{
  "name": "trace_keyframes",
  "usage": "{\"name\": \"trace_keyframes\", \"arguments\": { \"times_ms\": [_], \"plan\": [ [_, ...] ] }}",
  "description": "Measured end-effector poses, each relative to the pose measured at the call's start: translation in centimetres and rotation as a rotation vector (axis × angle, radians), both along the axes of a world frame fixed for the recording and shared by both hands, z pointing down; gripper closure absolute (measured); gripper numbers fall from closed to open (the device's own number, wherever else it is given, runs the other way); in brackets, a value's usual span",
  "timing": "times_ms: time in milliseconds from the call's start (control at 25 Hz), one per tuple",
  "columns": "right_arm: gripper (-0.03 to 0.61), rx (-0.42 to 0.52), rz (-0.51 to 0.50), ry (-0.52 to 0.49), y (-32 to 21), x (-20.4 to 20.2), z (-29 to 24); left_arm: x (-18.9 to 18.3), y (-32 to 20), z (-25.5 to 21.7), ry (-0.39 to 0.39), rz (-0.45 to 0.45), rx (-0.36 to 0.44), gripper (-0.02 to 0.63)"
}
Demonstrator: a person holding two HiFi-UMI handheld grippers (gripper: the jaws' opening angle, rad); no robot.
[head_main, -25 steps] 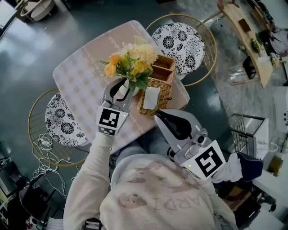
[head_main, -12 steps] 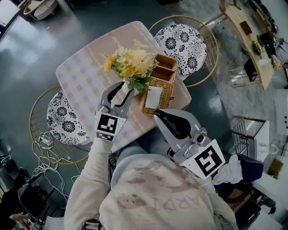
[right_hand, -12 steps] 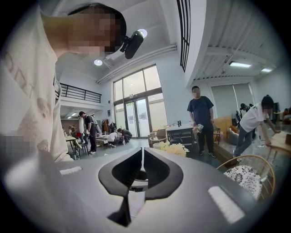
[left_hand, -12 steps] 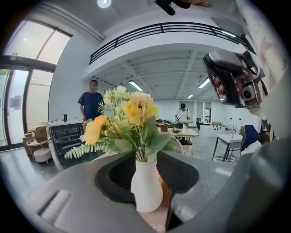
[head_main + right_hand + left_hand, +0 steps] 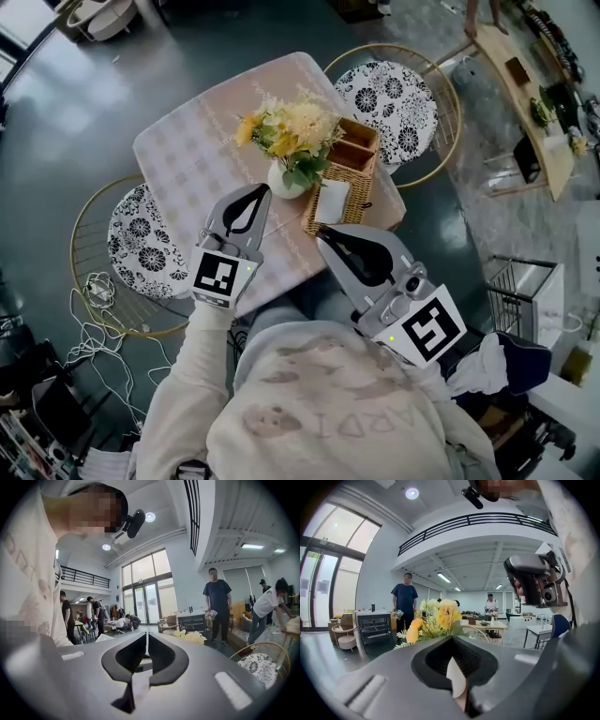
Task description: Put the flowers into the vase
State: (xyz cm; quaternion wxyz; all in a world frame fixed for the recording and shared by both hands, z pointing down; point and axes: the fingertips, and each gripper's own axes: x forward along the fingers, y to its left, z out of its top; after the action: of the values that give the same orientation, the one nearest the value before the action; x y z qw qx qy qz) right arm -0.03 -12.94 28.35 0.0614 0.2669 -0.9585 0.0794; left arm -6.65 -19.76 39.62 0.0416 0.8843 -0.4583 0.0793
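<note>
A bunch of yellow, orange and cream flowers (image 5: 286, 131) stands upright in a round white vase (image 5: 287, 180) on the checked tablecloth (image 5: 187, 159). My left gripper (image 5: 255, 193) hovers just short of the vase on the near-left, apart from it, shut and empty. In the left gripper view the flowers (image 5: 436, 618) rise just beyond the gripper (image 5: 452, 638). My right gripper (image 5: 328, 236) is held over the table's near edge, shut and empty. Its own view shows the gripper (image 5: 146, 634) with its jaws together and the flower tops (image 5: 190, 636) beyond.
A wicker basket (image 5: 342, 178) with compartments and a white card stands right of the vase. Round chairs with floral cushions sit at the far right (image 5: 386, 92) and left (image 5: 141, 239). Cables (image 5: 94, 300) lie on the floor. A person (image 5: 404, 604) stands in the room.
My left gripper, which was round the vase, has let go and drawn back toward me; its jaws are now together. The vase with flowers stays on the table. The right gripper barely moved.
</note>
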Motion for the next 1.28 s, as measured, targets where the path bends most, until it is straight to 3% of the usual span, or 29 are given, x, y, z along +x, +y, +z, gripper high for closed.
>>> {"name": "trace_keyframes", "arguments": {
  "times_ms": [280,400,720,1280],
  "plan": [
    [0.540,0.022,-0.040,-0.019,0.1,-1.8,-0.3,-1.3,3.0,-5.6,0.082,0.002,0.012,0.612],
    [0.540,0.030,-0.052,-0.014,0.0,-2.4,-0.2,-1.7,4.6,-8.5,0.115,0.013,0.062,0.612],
    [0.541,0.036,-0.097,-0.012,-0.1,-4.7,0.8,-2.6,8.2,-12.8,0.129,0.020,0.080,0.612],
    [0.552,0.098,-0.195,-0.076,0.8,-9.3,-1.7,-4.8,9.4,-14.4,0.132,-0.049,0.083,0.612]
  ]
}}
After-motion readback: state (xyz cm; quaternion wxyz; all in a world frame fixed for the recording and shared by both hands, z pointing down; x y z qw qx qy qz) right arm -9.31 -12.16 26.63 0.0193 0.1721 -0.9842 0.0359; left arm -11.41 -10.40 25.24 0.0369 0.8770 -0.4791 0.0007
